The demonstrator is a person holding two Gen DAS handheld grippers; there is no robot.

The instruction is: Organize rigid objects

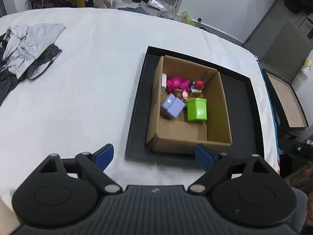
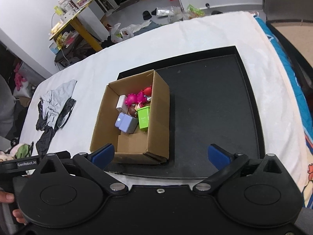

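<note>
Both tools, left and right, hover open and empty above the cardboard box of toys. Sorting appears nearly complete. Next likely means checking the black tray for leftovers.

Legible marking: "GenRobot.AI", white lettering on the black bar at lower left of the right wrist view. The green container bears faint lettering, apparently "DUY"; the smaller print beneath is unreadable.

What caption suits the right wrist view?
Open right gripper above cardboard box of toys on black tray.
</note>
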